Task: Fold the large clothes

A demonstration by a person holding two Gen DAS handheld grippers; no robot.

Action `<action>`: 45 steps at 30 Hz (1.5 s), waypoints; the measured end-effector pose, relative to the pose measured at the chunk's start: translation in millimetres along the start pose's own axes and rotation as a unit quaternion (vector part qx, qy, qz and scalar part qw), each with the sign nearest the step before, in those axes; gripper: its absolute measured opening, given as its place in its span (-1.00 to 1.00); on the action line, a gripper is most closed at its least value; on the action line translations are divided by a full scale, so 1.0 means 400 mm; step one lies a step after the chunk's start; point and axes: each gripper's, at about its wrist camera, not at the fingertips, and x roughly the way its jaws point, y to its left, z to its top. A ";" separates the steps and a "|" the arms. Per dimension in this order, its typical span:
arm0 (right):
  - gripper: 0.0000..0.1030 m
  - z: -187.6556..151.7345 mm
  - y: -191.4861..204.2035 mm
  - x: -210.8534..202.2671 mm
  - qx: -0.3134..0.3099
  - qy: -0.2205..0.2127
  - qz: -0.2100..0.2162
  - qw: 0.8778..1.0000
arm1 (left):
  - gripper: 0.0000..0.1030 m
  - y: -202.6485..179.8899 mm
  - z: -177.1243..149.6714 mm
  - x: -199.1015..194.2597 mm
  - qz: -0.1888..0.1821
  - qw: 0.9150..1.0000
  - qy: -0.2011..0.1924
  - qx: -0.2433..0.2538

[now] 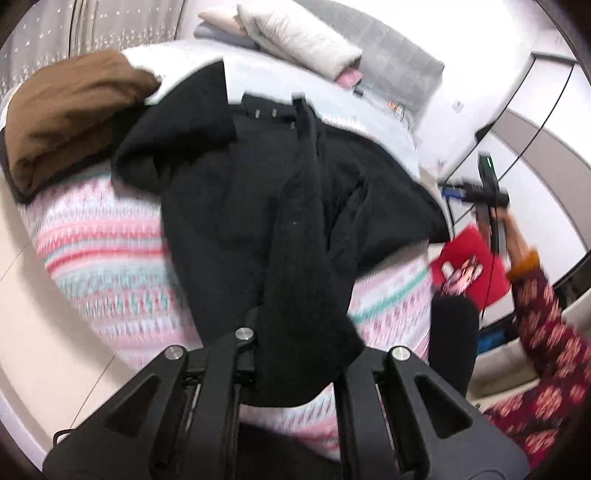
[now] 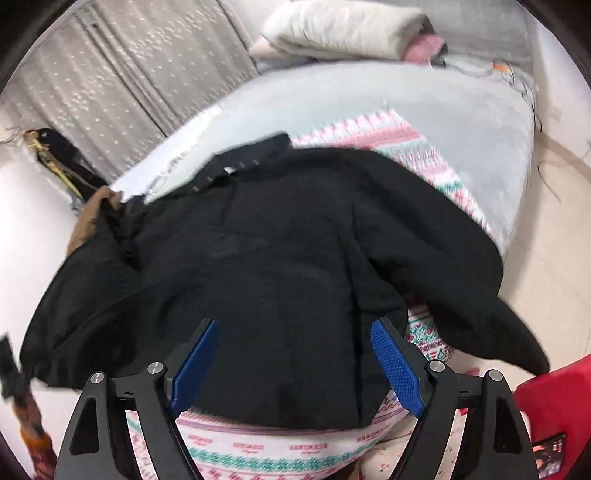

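A large black garment (image 1: 266,192) lies crumpled on a pink and teal patterned blanket (image 1: 103,258) on the bed. In the left wrist view, my left gripper (image 1: 295,354) is shut on a long strip of the black garment, which rises from the pile and hides the fingertips. My right gripper (image 2: 295,369) stands open just above the garment's (image 2: 280,258) near hem. Its blue pads (image 2: 397,365) are wide apart and pinch nothing. The right gripper (image 1: 487,195) also shows at the far right of the left wrist view, held by a hand in a dark red flowered sleeve (image 1: 546,325).
A brown garment (image 1: 74,110) lies at the bed's left corner. Folded cream and pink items (image 2: 343,29) are stacked at the head of the bed on a grey sheet (image 2: 406,96). A red cushion (image 1: 469,269) sits to the right. A grey curtain (image 2: 129,74) hangs behind.
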 end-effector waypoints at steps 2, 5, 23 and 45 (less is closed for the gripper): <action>0.65 0.011 -0.018 0.049 0.005 0.014 0.001 1.000 | -0.83 0.018 -0.039 0.023 0.014 1.000 0.018 -0.014; 0.65 0.055 -0.026 0.150 0.008 0.028 0.002 1.000 | -0.82 0.077 -0.067 0.057 0.020 0.997 0.038 -0.060; -0.88 -0.085 0.060 -0.125 -0.092 -0.024 0.188 0.977 | -0.82 0.057 -0.079 0.002 0.026 0.999 0.037 -0.007; 0.24 -0.405 0.207 -0.305 -0.215 0.007 0.052 0.975 | 0.59 -0.106 -0.069 0.018 -0.025 0.991 0.038 0.125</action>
